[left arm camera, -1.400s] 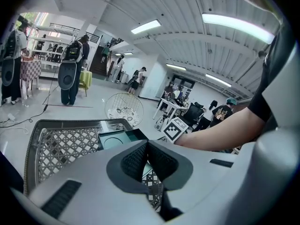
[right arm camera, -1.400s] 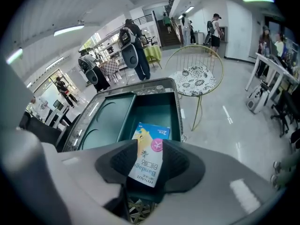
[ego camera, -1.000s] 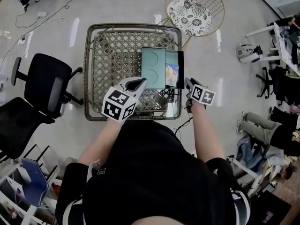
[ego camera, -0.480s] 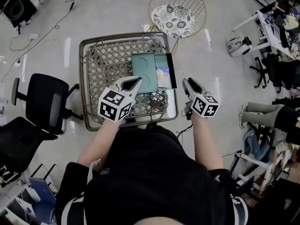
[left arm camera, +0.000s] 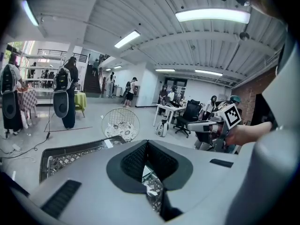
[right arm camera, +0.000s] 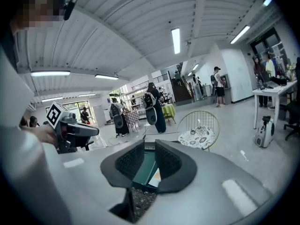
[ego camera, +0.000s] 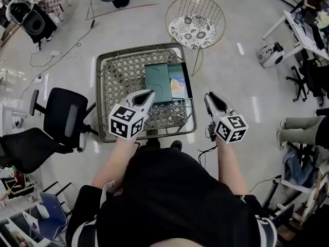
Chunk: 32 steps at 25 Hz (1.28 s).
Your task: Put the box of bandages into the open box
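The open box (ego camera: 157, 83), with its teal lid folded to the left, lies on the wicker table (ego camera: 121, 81). The colourful box of bandages (ego camera: 178, 85) rests in its dark right half. My left gripper (ego camera: 149, 94) hovers over the table's near edge, just short of the open box, with its pads together and nothing in them. My right gripper (ego camera: 209, 97) hangs off the table's right side with nothing between its jaws, which are closing. In the right gripper view, the teal lid (right arm camera: 145, 168) and the bandage box (right arm camera: 155, 176) show through the gap of my right gripper (right arm camera: 150, 147).
A gold wire chair with a floral cushion (ego camera: 194, 30) stands behind the table. A black office chair (ego camera: 60, 118) is at the left. Cables cross the floor at the far left. Desks, chairs and people fill the right side and the background.
Both grippers have drawn back from the open box toward me, and the view has pulled away. The right gripper's jaws have narrowed. The bandage box stays in the open box.
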Tool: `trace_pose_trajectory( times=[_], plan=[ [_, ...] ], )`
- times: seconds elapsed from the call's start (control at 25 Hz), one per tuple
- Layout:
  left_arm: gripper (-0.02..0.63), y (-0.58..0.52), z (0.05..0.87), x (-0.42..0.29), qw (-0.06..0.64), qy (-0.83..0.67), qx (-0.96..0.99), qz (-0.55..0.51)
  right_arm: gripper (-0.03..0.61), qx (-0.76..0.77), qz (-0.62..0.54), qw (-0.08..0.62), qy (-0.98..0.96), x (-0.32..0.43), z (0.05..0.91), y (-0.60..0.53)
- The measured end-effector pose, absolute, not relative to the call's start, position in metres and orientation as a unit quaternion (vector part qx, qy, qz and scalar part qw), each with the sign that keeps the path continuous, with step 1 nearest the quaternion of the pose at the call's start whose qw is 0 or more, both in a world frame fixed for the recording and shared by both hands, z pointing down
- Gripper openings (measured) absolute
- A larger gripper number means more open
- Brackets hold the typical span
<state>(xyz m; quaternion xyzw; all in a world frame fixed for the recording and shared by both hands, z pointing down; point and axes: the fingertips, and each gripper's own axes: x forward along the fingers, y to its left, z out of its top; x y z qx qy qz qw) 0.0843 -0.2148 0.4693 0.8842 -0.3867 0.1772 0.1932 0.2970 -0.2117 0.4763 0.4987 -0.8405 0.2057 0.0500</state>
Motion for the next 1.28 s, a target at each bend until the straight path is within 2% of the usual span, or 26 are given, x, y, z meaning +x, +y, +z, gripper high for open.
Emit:
trace_pose_trajectory(
  times=[0.16, 0.36, 0.64, 0.72, 0.88, 0.96, 1.2, 1.28],
  plan=[
    [0.006, -0.194, 0.466, 0.089, 0.172, -0.391, 0.88, 0.207, 0.079, 0.496, 0.176, 0.03, -0.85, 0.31, 0.454, -0.202],
    [0.007, -0.188, 0.433, 0.079, 0.144, -0.415, 0.88, 0.183, 0.011, 0.457, 0.137, 0.004, -0.879, 0.297, 0.417, -0.19],
    [0.006, -0.188, 0.413, 0.036, 0.12, -0.445, 0.871, 0.171, 0.011, 0.461, 0.058, 0.019, -0.885, 0.314, 0.357, -0.179],
    [0.007, -0.188, 0.404, 0.028, 0.114, -0.448, 0.872, 0.162, 0.011, 0.464, 0.053, -0.004, -0.884, 0.309, 0.339, -0.176],
    [0.006, -0.187, 0.391, 0.01, 0.096, -0.451, 0.874, 0.153, 0.009, 0.452, 0.075, -0.092, -0.884, 0.284, 0.314, -0.172],
    [0.006, -0.188, 0.389, -0.003, 0.088, -0.452, 0.874, 0.154, 0.009, 0.455, 0.088, -0.109, -0.879, 0.274, 0.312, -0.171],
    [0.006, -0.203, 0.365, -0.039, 0.124, -0.455, 0.878, 0.08, 0.008, 0.49, 0.091, -0.088, -0.862, 0.252, 0.305, -0.178],
    [0.007, -0.211, 0.354, -0.046, 0.116, -0.461, 0.877, 0.067, 0.008, 0.489, 0.073, -0.075, -0.866, 0.243, 0.299, -0.181]
  ],
)
